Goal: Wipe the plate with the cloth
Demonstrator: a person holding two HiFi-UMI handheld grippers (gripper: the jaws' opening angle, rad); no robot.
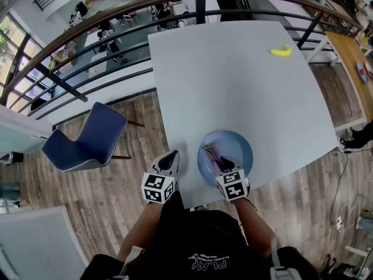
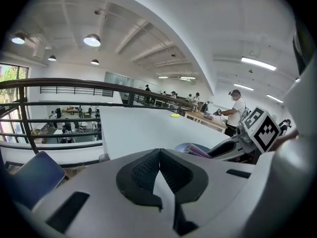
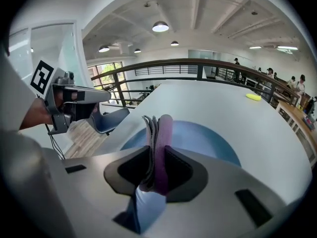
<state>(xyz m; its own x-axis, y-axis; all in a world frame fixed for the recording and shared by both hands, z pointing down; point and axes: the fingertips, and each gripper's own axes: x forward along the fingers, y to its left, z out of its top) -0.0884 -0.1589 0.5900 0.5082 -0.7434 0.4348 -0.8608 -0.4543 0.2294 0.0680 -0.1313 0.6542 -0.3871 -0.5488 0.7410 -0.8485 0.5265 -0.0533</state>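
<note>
The round blue plate (image 1: 239, 146) sits at six o'clock on the pale grey desk (image 1: 233, 80), right at the near edge and within easy reach. Over its seven o'clock side, the right gripper (image 3: 158, 155) has its jaws clamped on the folded purple-and-grey cloth (image 3: 161, 128), which pokes forward as the wiping face. At the plate's nine o'clock is the left gripper (image 2: 159, 152), jaws together on nothing, likely parked clear of the wiping.

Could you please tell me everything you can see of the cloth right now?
The cloth is a folded wad, soft-looking, with a purple layer beside thin grey ones. It stands on edge, clamped between the jaws of the right gripper, its free end poking forward over the blue plate. Whether it touches the plate is unclear.
</note>
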